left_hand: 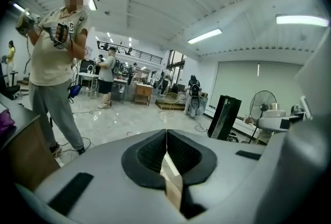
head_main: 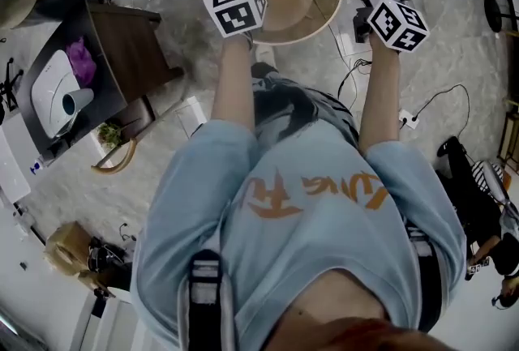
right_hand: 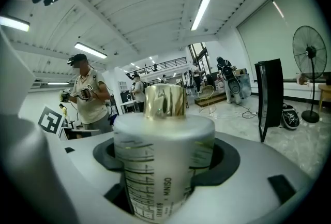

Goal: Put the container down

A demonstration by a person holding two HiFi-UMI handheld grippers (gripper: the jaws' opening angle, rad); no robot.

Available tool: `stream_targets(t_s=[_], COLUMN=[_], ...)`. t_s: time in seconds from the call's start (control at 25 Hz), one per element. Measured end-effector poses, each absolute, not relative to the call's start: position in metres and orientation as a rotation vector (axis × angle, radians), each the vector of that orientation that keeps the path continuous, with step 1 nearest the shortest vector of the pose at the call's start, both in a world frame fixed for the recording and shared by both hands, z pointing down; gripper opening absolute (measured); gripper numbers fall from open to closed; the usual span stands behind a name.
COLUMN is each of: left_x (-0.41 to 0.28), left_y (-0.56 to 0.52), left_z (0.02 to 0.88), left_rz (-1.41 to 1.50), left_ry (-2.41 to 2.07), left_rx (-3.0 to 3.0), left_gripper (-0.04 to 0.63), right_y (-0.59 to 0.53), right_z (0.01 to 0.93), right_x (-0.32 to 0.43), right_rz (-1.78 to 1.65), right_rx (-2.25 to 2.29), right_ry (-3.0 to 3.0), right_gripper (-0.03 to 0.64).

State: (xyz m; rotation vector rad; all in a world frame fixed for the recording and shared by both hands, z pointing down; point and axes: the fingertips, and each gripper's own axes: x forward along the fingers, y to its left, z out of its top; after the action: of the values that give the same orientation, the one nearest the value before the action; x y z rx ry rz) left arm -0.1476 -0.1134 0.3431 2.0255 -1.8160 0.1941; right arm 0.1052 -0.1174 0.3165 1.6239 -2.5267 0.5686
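Clearly the right gripper [right_hand: 166,163] is clamped on the container [right_hand: 161,137]. It is a frosted white cylinder with rounded shoulders, a shiny gold cap and thin printed lines with small lettering down its side. Its dark ribbed pads [right_hand: 223,165] press against the body on both sides, and the base of the container is cut off at the bottom of the right gripper view, so we cannot see its foot.

From the head view we see the container only as a small pale shape with a glint of gold. It is held in the air just beside the rim of the round wooden table [head_main: 323,13], not resting on it.

The left gripper [left_hand: 166,151] has its jaws drawn together, the black ribbed pads meeting in a thin seam with nothing between them. A tan strip shows below the seam, and we cannot tell what it is.

Only the head view shows the holder's light blue T-shirt [head_main: 308,211] with orange print and a dark square side table [head_main: 130,49]. That table carries a white rounded appliance and something purple, both too small to make out.

Only the gripper views show the hall beyond — glossy floor, strip lights, a standing fan [right_hand: 310,57], a black upright panel [right_hand: 269,94] and another person [left_hand: 54,57] in a cap and beige shirt, arms raised.
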Motion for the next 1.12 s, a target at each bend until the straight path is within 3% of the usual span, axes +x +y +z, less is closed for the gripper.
stream_targets(t_s=[0.52,1.12], left_x=[-0.087,-0.052], left_y=[-0.186,-0.173], left_z=[0.429,0.598], left_rz=[0.387,0.552], left_ry=[-1.621,-1.483], left_rx=[2.008,2.015], left_gripper=[0.028,0.028], right_y=[-0.169,-0.146], right_z=[0.408,0.603], right_x=[0.144,0.093], right_rz=[0.699,0.762], right_rx=[1.604,1.152], right_ry=[-2.346,-2.358], right_gripper=[0.359,0.359])
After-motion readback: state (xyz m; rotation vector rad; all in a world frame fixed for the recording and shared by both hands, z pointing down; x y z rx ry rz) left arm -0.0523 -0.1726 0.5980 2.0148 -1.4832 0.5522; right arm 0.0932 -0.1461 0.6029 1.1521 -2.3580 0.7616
